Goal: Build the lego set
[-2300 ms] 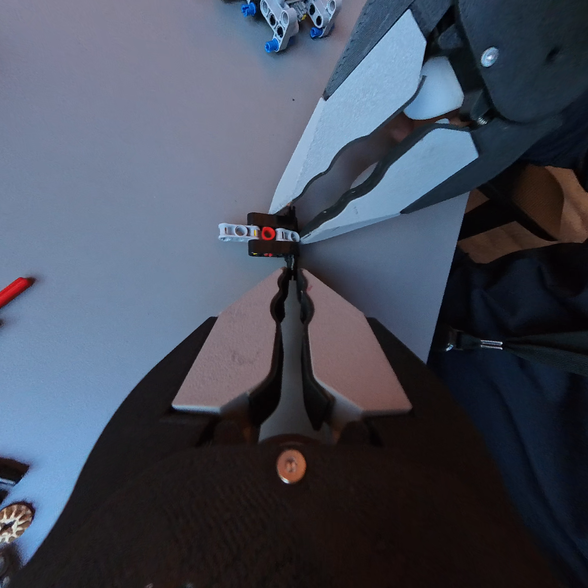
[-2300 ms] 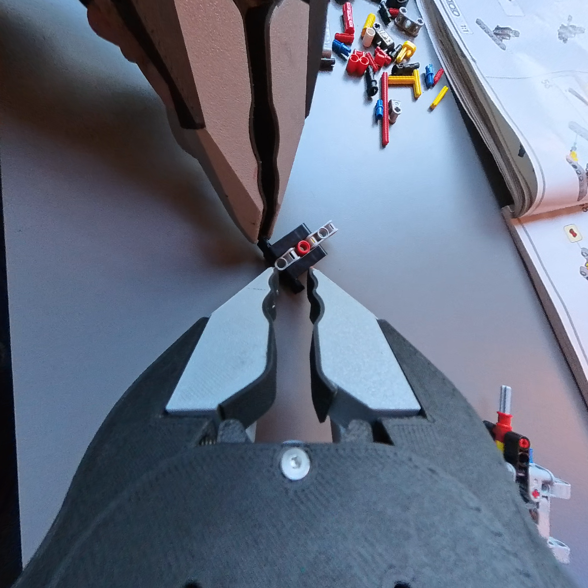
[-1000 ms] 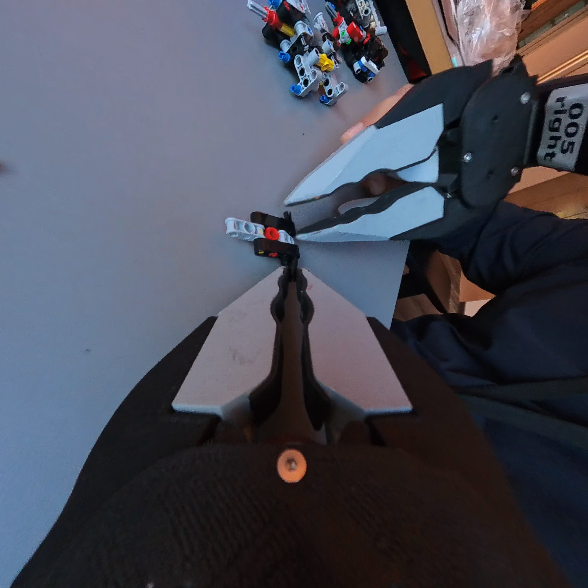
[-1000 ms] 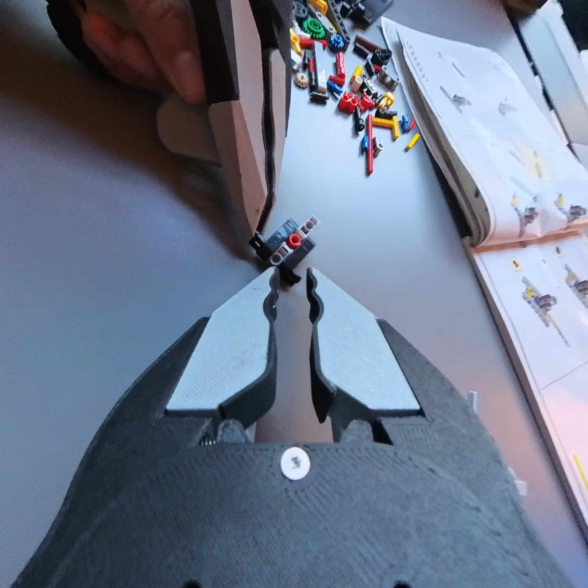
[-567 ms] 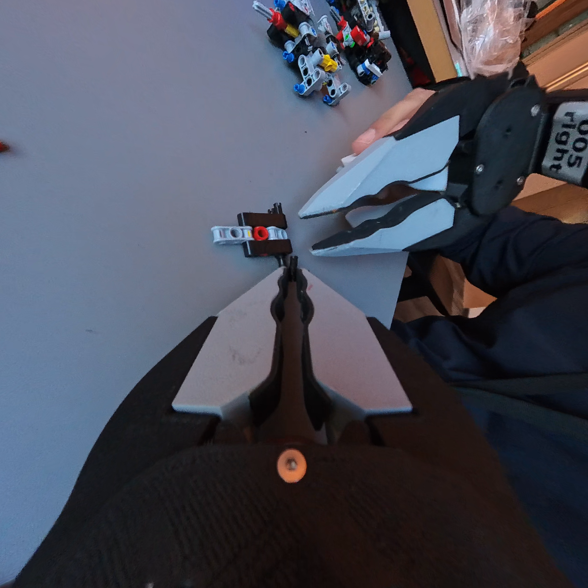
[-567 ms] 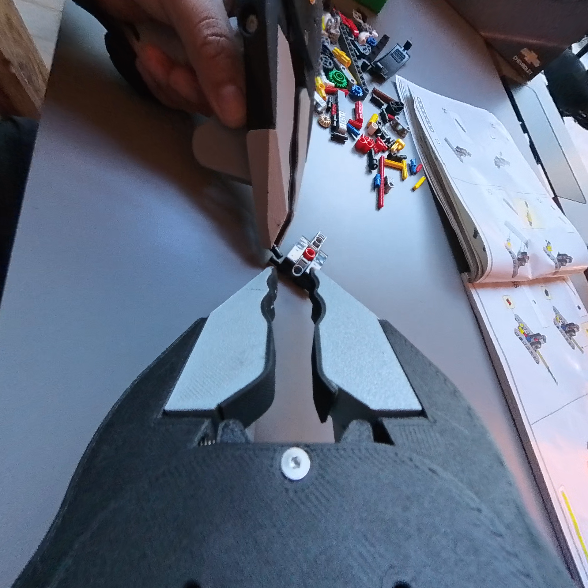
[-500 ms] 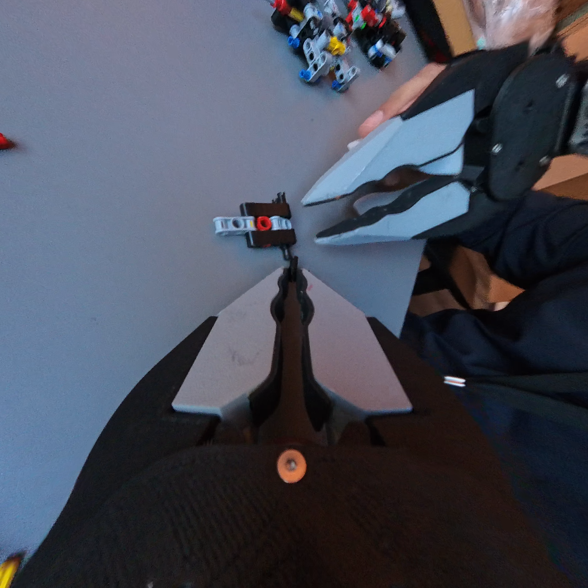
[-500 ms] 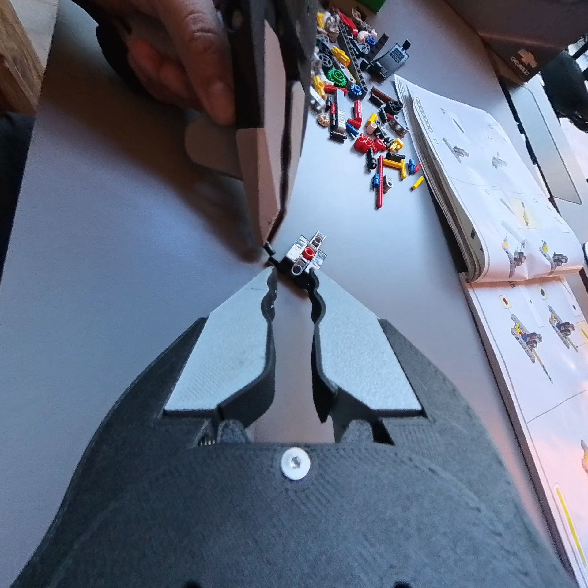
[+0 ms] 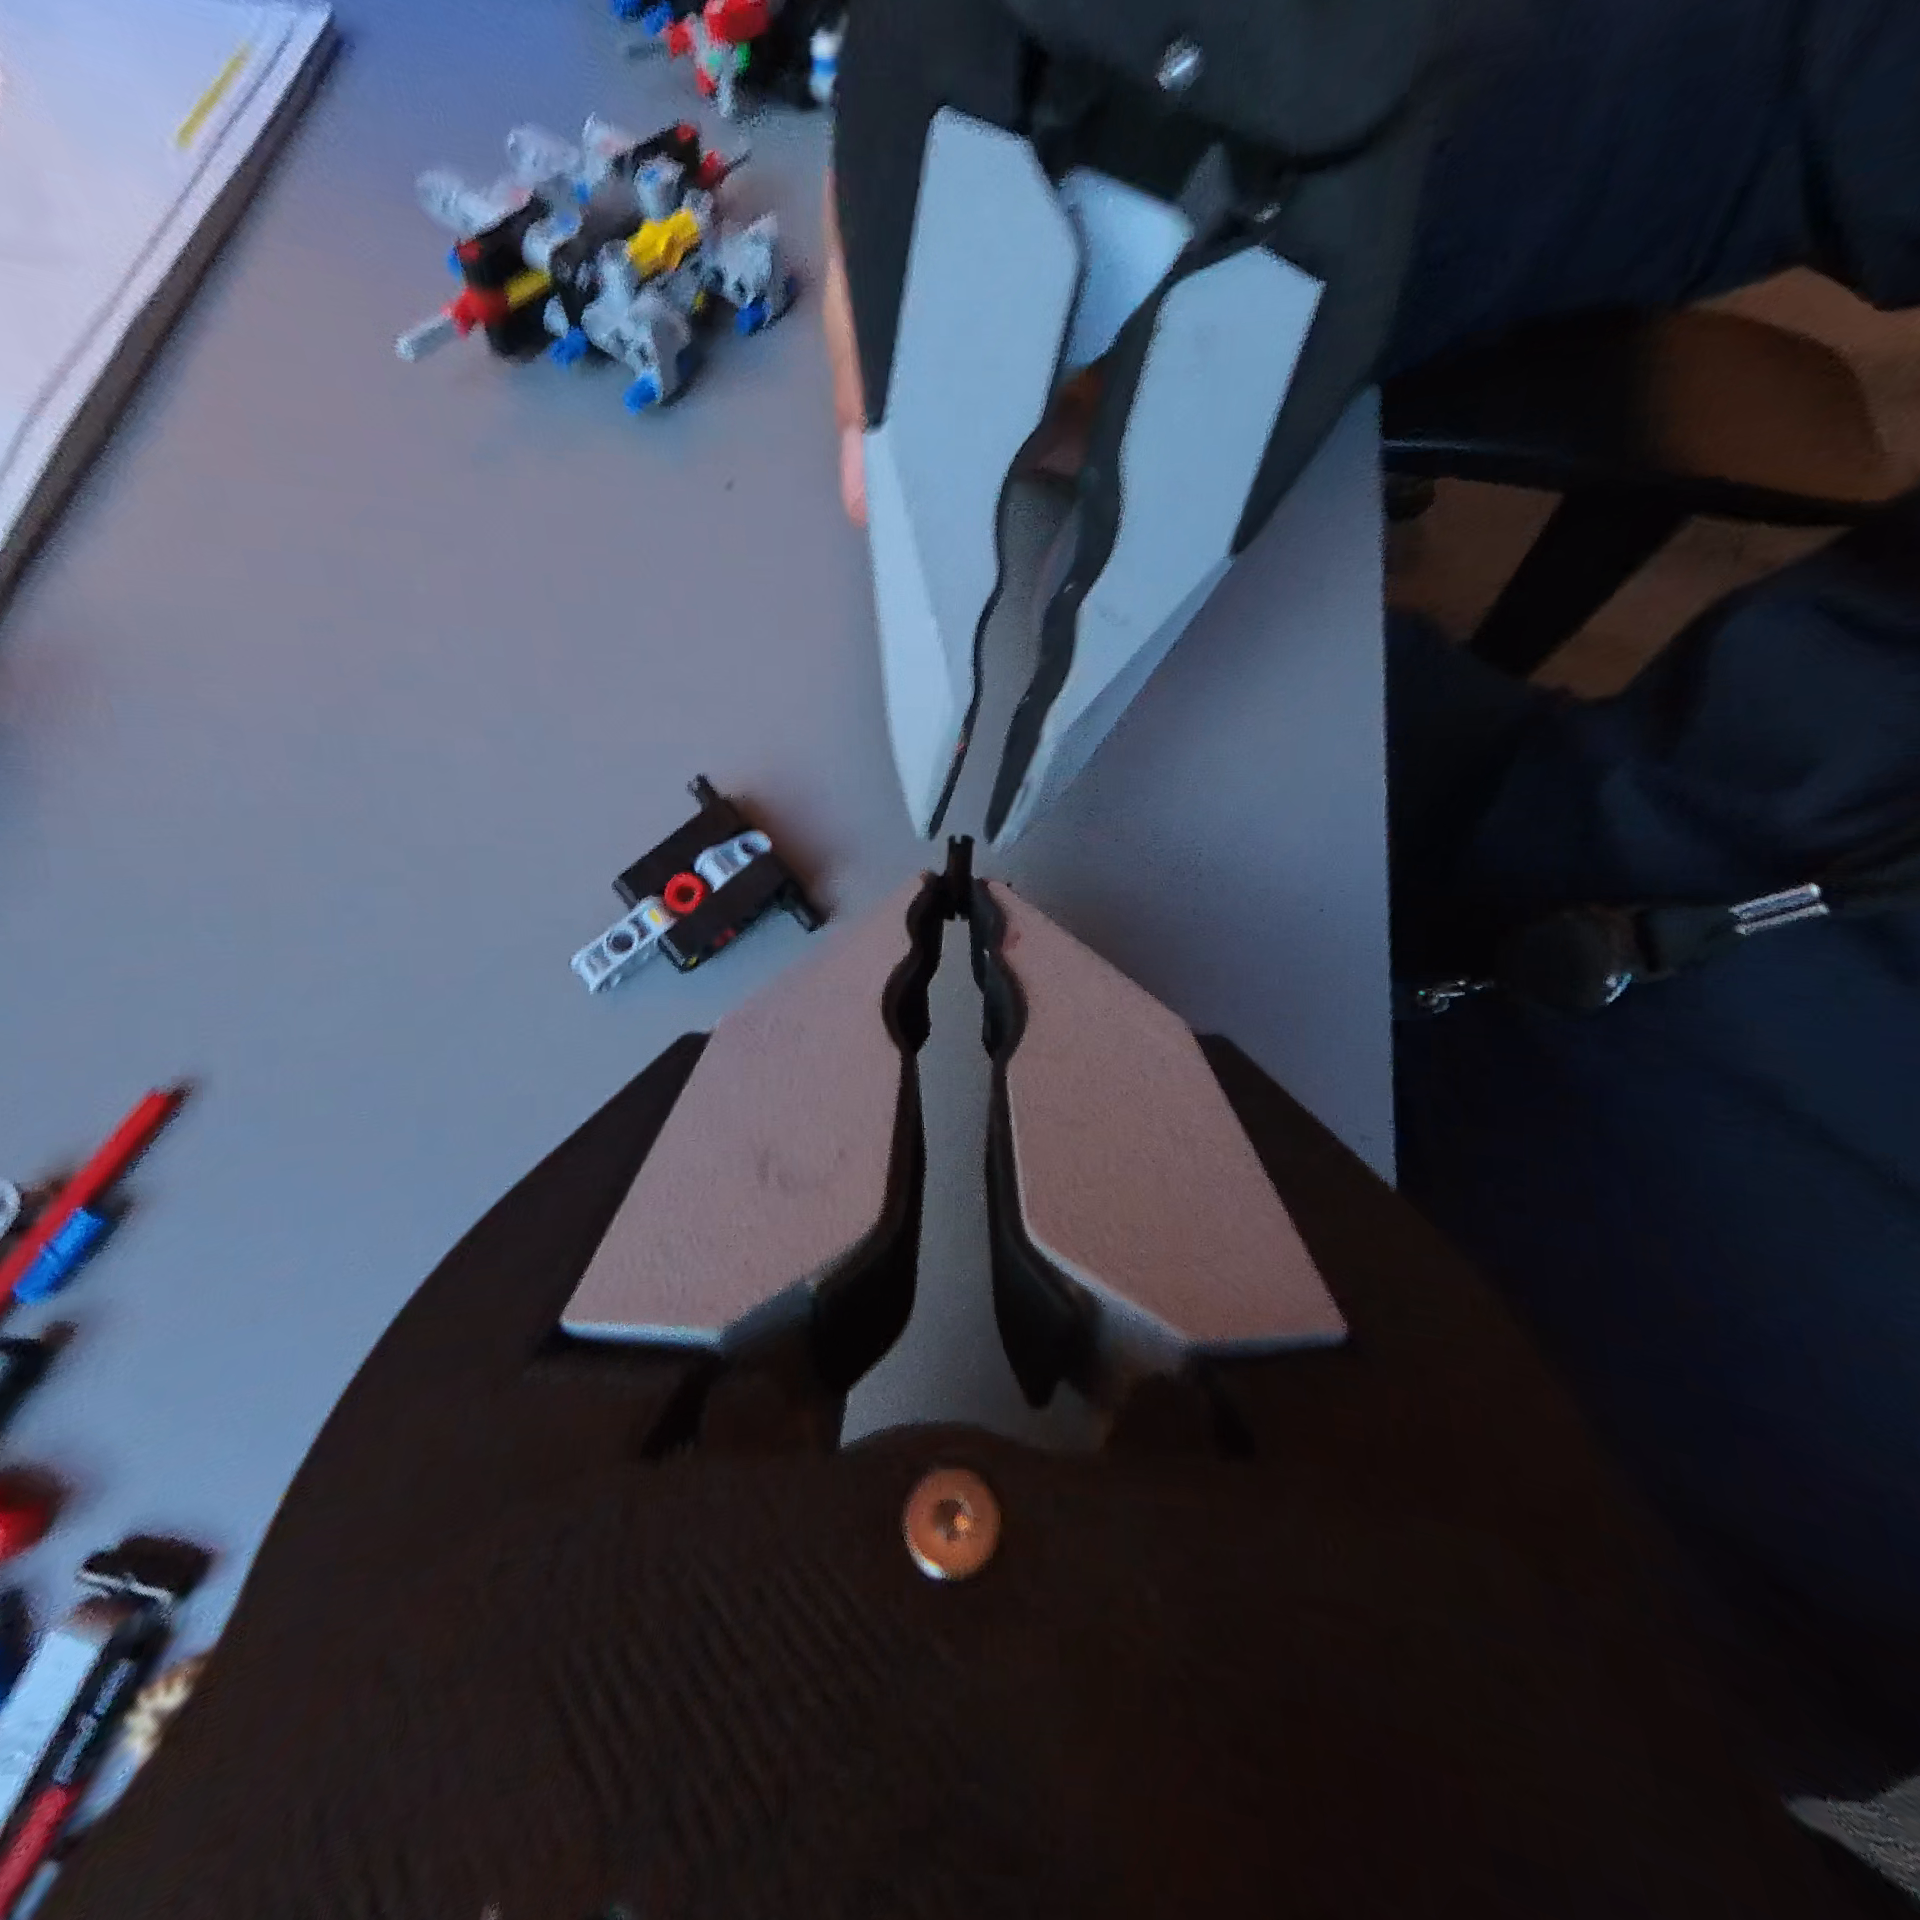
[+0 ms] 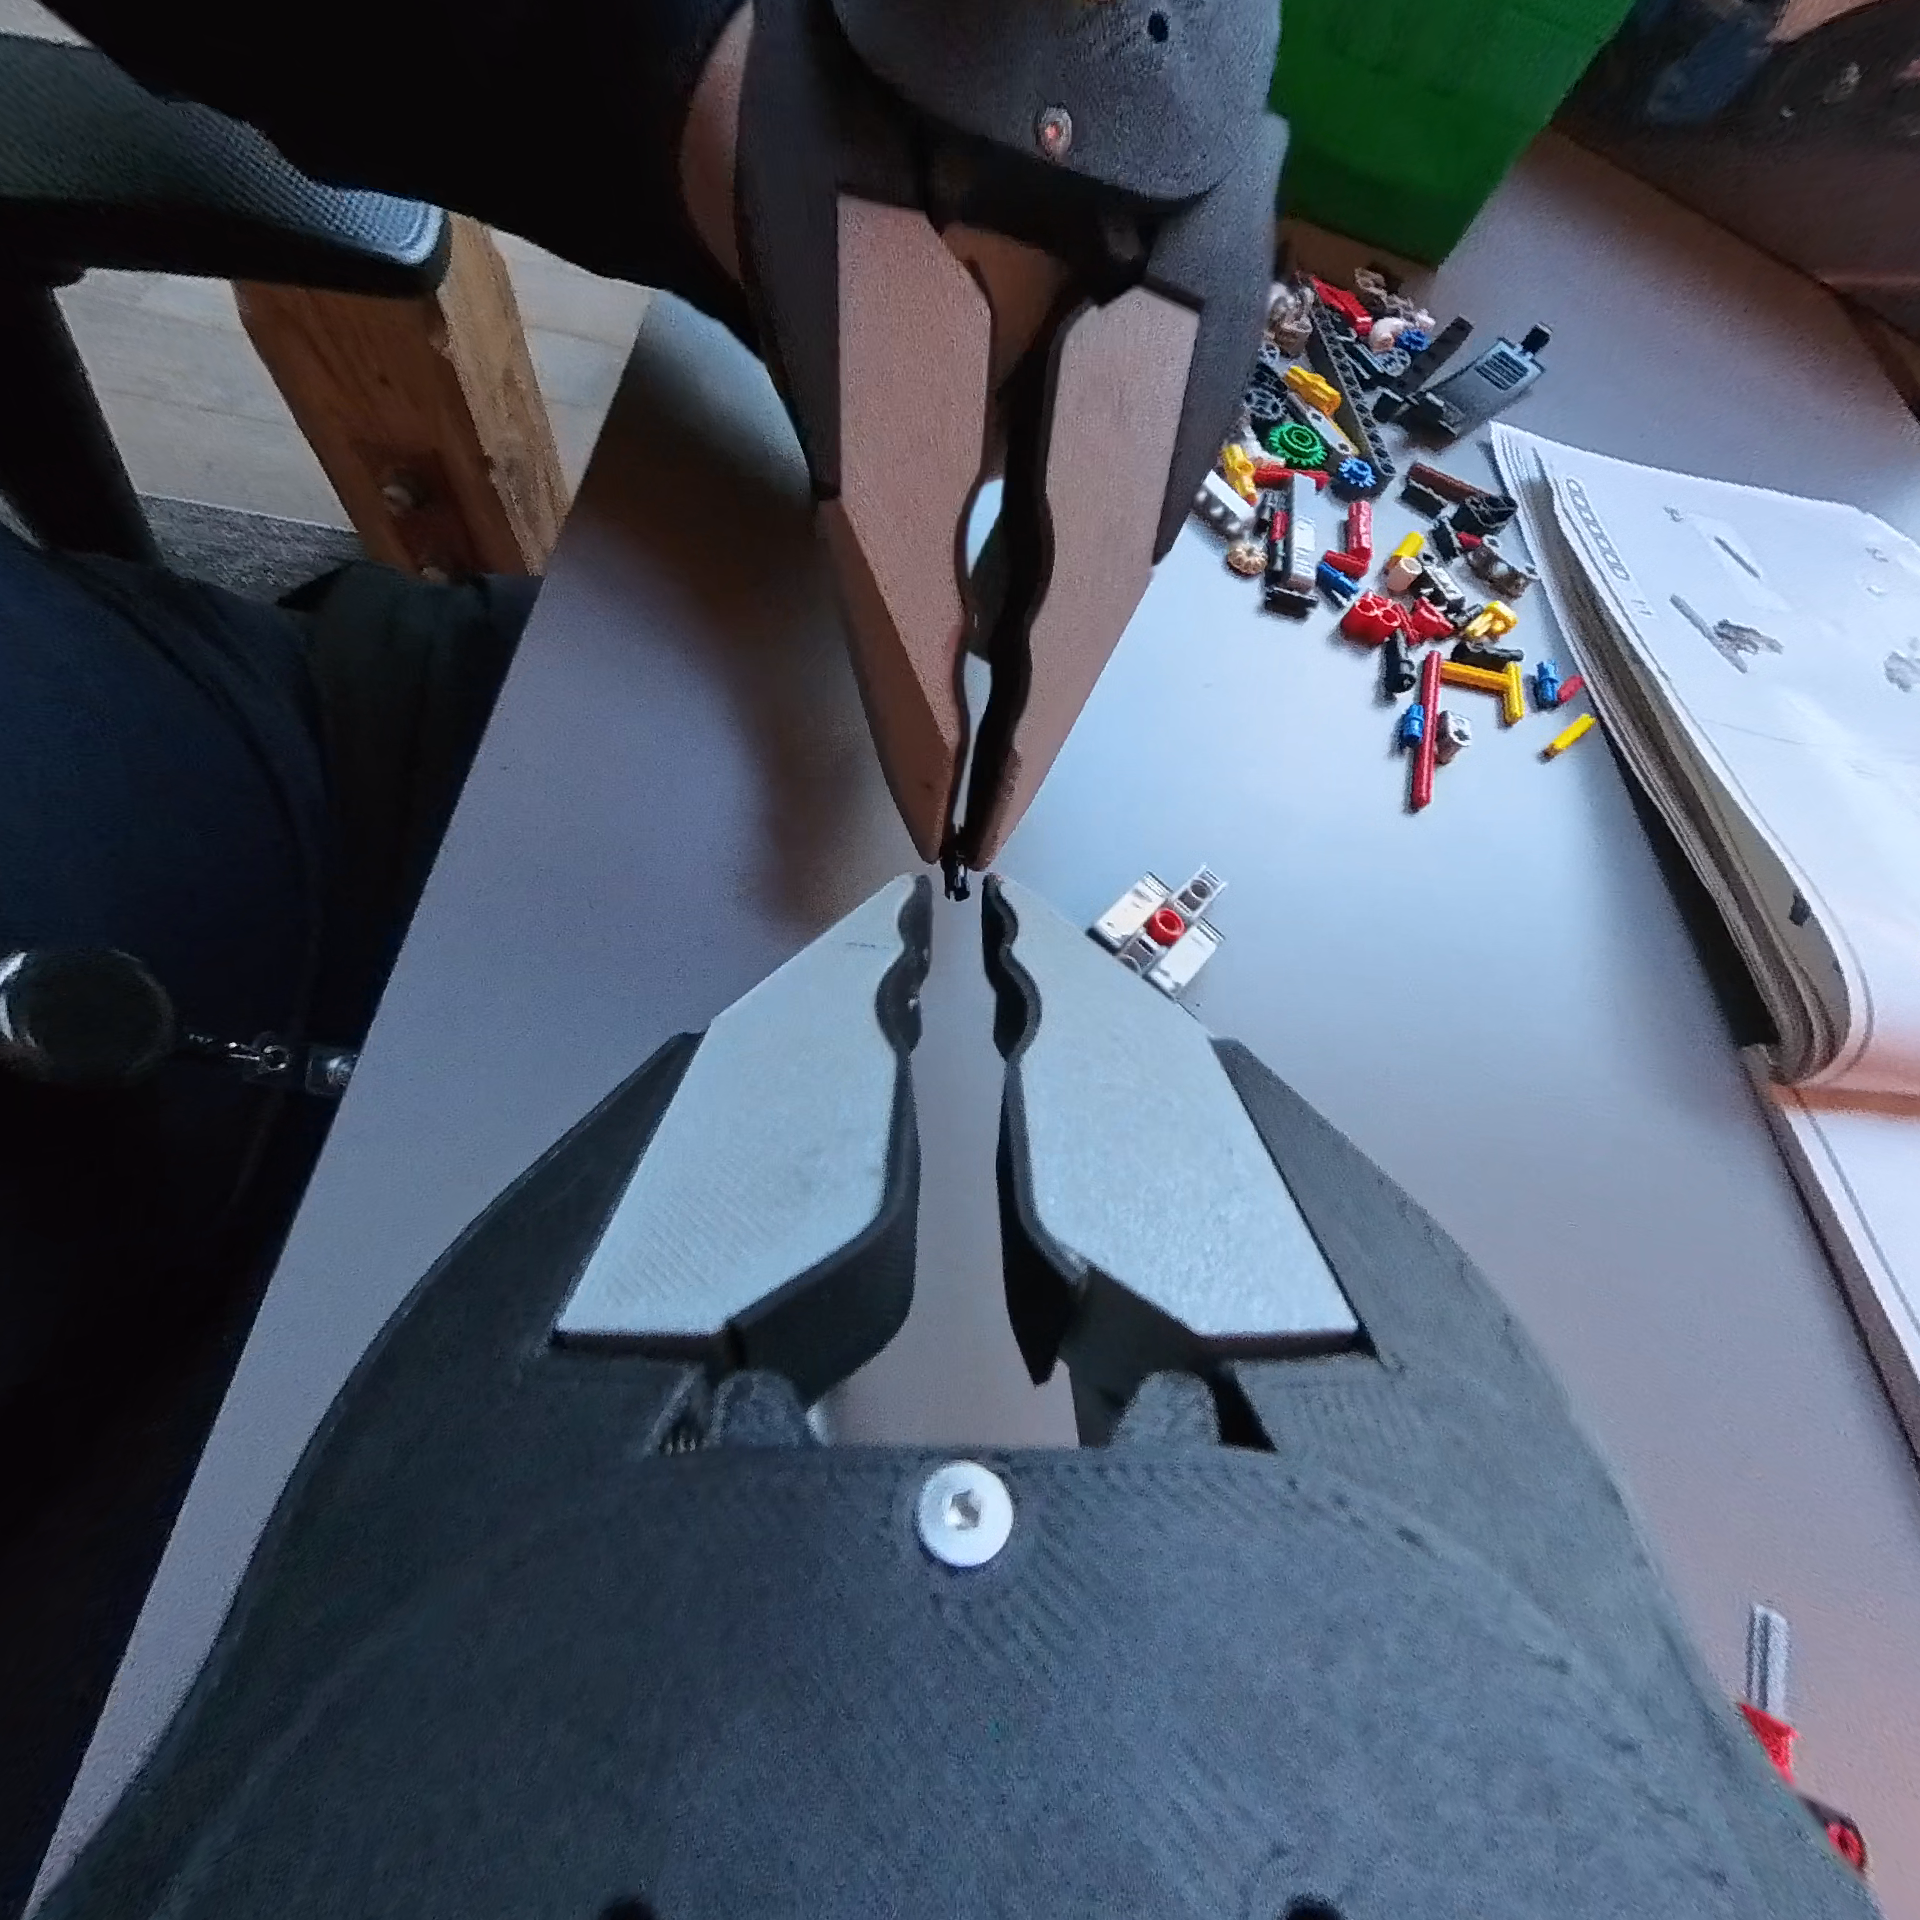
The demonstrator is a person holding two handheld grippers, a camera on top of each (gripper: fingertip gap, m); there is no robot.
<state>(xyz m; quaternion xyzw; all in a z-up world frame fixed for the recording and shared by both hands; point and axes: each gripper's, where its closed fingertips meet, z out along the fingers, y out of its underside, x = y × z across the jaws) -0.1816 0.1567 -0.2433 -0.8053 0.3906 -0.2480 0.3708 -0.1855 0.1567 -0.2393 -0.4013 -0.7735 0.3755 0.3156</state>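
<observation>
Grey bench (image 10: pixel 1351 1091), lit from one side, with a person seated at its near edge.

Left hand-held gripper (image 9: pixel 952 902): pads pressed together on a small black pin (image 9: pixel 957 864), whose end sticks out past the tips. Same pin seen from the other side (image 10: pixel 954 881).

Right hand-held gripper (image 10: pixel 956 899): tip to tip with the left one, fingers a narrow way apart. Pin's free end sits just at the mouth of that gap; no pad visibly pressing on it.

Small black-and-grey brick assembly (image 9: pixel 698 899) with a red bush lies flat on the bench, just beside both sets of tips, touched by neither.

Farther off: loose pile of coloured parts (image 10: pixel 1382 540), an open instruction booklet (image 10: pixel 1714 675), a larger half-built model (image 9: pixel 603 281).
</observation>
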